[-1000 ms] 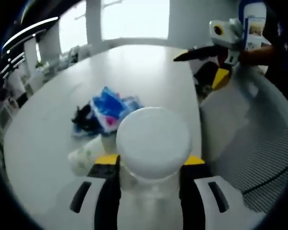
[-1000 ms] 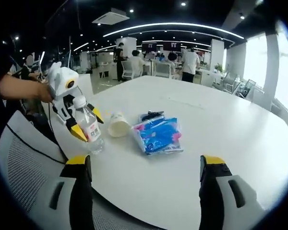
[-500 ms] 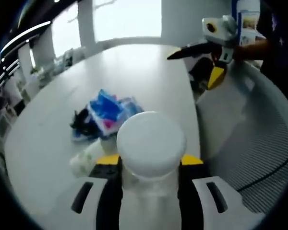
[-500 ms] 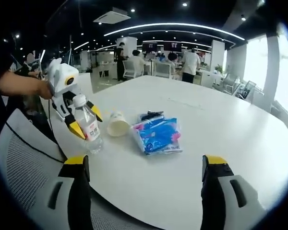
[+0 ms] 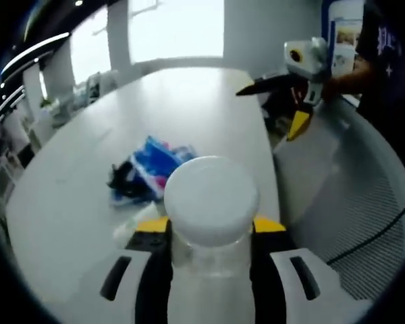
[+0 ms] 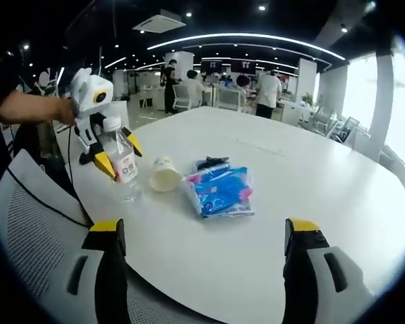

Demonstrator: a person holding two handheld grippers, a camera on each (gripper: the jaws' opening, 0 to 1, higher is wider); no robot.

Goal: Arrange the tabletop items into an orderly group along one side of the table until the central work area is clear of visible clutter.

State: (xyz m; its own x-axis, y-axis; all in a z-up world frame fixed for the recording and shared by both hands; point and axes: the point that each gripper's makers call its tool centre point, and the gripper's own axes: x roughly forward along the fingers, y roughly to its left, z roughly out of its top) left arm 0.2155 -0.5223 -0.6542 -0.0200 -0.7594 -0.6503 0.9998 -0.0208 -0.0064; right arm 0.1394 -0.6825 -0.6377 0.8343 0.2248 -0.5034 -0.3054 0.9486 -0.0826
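Clear plastic water bottle (image 6: pixel 121 165) is being carried clamped in the left gripper (image 6: pixel 106 156); right gripper (image 6: pixel 206 236) is hanging open. Paper cup (image 6: pixel 163 175) and blue packet (image 6: pixel 221 190) lying ahead. Next: probably placing bottle at table (image 6: pixel 310 182) edge.

My left tool (image 6: pixel 115 160) is clamped on a clear plastic bottle (image 6: pixel 122 167); my right tool (image 6: pixel 201 236) hangs with jaws wide apart.

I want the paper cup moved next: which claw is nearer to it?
Left. The left claw, gripping the water bottle, sits just beside the paper cup; the right claw is open and farther back, off the table's near edge.
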